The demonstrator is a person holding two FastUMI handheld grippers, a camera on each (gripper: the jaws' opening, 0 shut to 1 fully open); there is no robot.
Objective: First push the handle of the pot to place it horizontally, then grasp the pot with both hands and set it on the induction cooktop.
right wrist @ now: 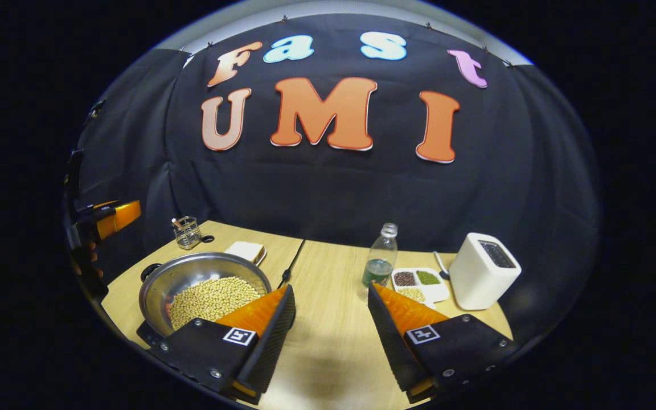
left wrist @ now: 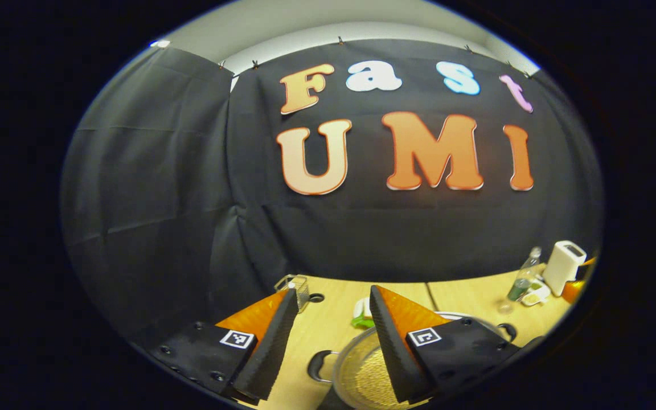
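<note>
On the table [right wrist: 328, 341], at its left part in the right gripper view, sits one pot [right wrist: 205, 290], a shiny metal bowl shape holding a heap of pale beans [right wrist: 211, 299], with one dark handle [right wrist: 150, 272] showing at its far-left rim. From the left gripper view the pot [left wrist: 362, 370] lies just below and between the fingers, a dark loop handle [left wrist: 319, 366] at its left side and another [left wrist: 507, 330] at the right. The left gripper [left wrist: 331, 341] hangs above the pot with its jaws spread apart, holding nothing; it also appears at the left edge of the right gripper view [right wrist: 106, 219], held by a hand [right wrist: 86, 259]. The right gripper [right wrist: 331, 330] is likewise spread wide over bare wood, gripping nothing, to the right of the pot. Behind the pot stand one wire basket [right wrist: 187, 232] and one white block [right wrist: 245, 250]. Farther right are one bottle [right wrist: 380, 256], one three-part tray [right wrist: 419, 283] of grains, and one white box [right wrist: 483, 270].
</note>
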